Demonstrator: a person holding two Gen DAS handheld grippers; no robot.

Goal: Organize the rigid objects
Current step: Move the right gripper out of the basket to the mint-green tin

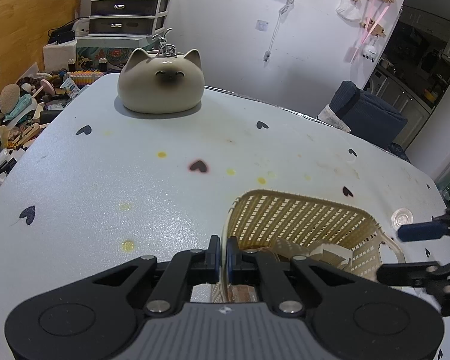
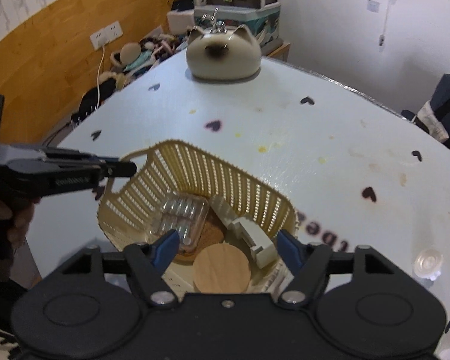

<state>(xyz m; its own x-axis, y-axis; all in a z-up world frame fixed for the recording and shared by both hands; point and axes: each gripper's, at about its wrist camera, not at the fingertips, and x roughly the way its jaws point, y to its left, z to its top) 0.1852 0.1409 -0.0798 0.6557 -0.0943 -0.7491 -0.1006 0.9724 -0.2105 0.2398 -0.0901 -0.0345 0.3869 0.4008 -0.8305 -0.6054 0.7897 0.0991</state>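
Note:
A cream lattice basket (image 1: 300,219) (image 2: 213,177) stands on the white heart-print table (image 1: 105,180). My left gripper (image 1: 223,252) (image 2: 126,168) is shut on the basket's rim by its handle. Inside the basket lie a clear plastic case (image 2: 180,216), a cork mat (image 2: 208,231), a cream plastic block (image 2: 252,234) and a round wooden disc (image 2: 222,270). My right gripper (image 2: 227,240) (image 1: 405,252) hangs open over the basket's near end. The wooden disc sits below its blue pads (image 2: 168,244), and nothing touches them.
A cat-shaped ceramic jar (image 1: 160,87) (image 2: 222,57) stands at the table's far side. A small clear round piece (image 1: 402,217) (image 2: 429,262) lies right of the basket. Clutter and drawers (image 1: 126,3) fill the far left; a dark chair (image 1: 366,111) stands beyond the right edge.

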